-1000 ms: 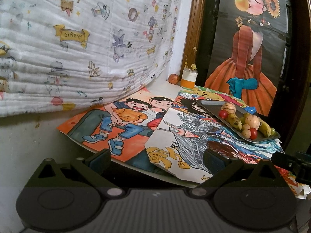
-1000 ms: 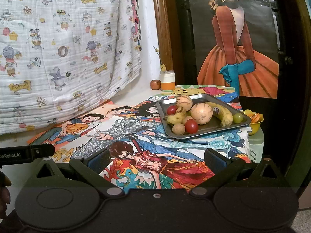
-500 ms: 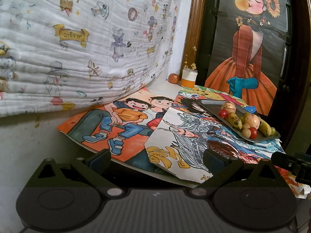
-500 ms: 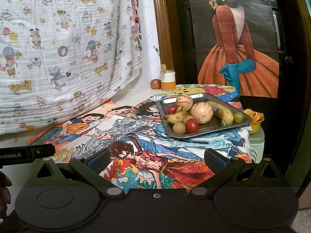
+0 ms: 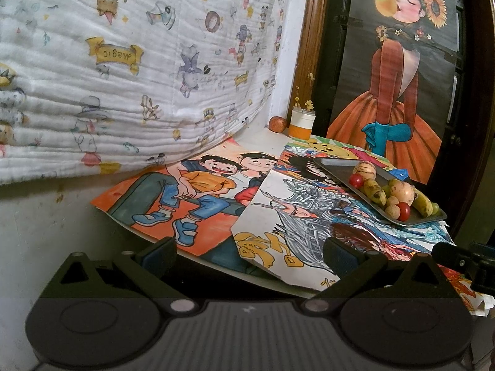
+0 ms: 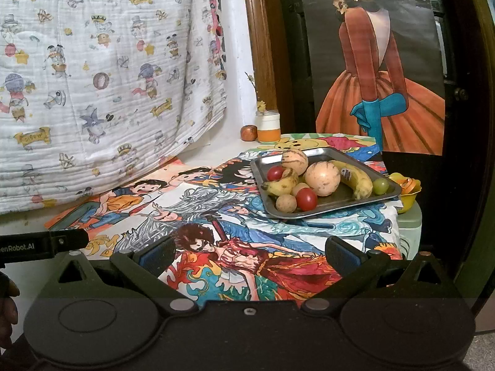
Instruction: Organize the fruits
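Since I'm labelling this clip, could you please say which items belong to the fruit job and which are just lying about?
Job: metal tray, bananas, cherry tomatoes, green grape, round pale fruits.
Lying about: orange-and-white jar, cartoon posters, printed blanket, yellow bowl.

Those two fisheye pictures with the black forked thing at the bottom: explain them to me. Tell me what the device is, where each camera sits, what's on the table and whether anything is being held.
No robot arm is involved: a person carries a two-finger gripper in each hand, and a wide-angle camera on each one looks forward along its fingers. The black fork at the bottom of each picture is that gripper.

One view comes from the left gripper, the other from the right gripper. Both are open and hold nothing.

The table is covered with painted cartoon posters. On them sits a metal tray holding two bananas, two round pale melon-like fruits, cherry tomatoes, a green grape and small tan fruits. A yellow bowl stands just beyond the tray's right edge. At the back, an orange-and-white jar stands beside a small reddish fruit.
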### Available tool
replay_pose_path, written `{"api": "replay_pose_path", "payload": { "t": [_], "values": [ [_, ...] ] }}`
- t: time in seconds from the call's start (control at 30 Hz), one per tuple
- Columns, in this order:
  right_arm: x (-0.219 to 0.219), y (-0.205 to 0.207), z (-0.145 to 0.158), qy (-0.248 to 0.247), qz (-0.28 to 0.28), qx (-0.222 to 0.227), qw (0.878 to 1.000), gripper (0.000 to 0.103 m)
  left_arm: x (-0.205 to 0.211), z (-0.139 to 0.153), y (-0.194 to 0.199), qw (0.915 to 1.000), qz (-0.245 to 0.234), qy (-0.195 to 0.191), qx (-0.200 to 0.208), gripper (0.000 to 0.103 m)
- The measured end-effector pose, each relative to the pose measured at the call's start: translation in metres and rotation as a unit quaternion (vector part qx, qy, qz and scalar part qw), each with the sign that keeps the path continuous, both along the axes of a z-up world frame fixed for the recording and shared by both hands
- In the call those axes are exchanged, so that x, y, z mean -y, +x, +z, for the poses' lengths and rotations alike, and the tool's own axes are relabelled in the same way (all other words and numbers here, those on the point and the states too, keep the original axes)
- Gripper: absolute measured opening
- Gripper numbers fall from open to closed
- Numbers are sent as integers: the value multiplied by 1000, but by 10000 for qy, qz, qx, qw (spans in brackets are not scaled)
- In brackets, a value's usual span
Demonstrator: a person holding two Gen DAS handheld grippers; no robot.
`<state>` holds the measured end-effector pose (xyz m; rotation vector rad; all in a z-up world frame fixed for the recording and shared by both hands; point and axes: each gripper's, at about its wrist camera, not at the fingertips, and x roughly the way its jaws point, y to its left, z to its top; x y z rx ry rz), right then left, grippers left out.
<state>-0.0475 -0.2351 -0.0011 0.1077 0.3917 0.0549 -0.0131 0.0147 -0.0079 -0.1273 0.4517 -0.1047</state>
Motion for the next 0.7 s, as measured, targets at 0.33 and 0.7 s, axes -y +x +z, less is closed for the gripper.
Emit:
{"api": "replay_pose_path", "payload": {
  "t": [0.33,0.7],
  "values": [
    [0,0,0,1,-1,-2,10000,103,0,1,0,10000,0,0,-4,103],
    [-1,0,0,0,-2,-6,10000,103,0,-3,1,10000,3,11,-91,103]
  ]
}}
